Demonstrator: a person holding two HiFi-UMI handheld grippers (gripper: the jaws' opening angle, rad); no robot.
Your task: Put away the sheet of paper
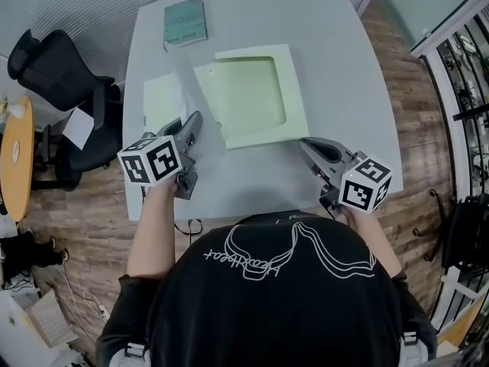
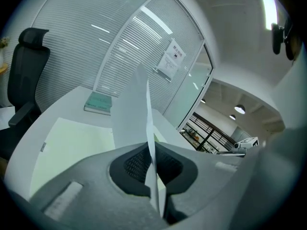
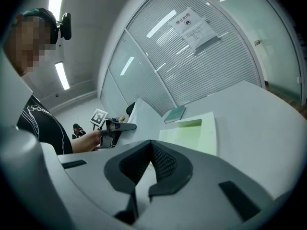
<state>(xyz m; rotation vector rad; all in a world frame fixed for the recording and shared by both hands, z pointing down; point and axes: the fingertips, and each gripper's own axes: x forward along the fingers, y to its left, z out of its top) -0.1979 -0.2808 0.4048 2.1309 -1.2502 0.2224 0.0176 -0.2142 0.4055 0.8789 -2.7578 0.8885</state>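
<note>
A white sheet of paper stands on edge above the table, pinched at its lower end by my left gripper, which is shut on it. In the left gripper view the sheet rises edge-on from between the pads of that gripper. An open pale green folder lies in the middle of the table, just right of the sheet. My right gripper rests at the folder's near right corner, jaws shut with nothing between them. From the right gripper view the left gripper and folder show.
A teal book lies at the table's far left. A second pale green sheet lies flat left of the held paper. A black office chair stands beyond the table's left edge, and glass walls with blinds are behind.
</note>
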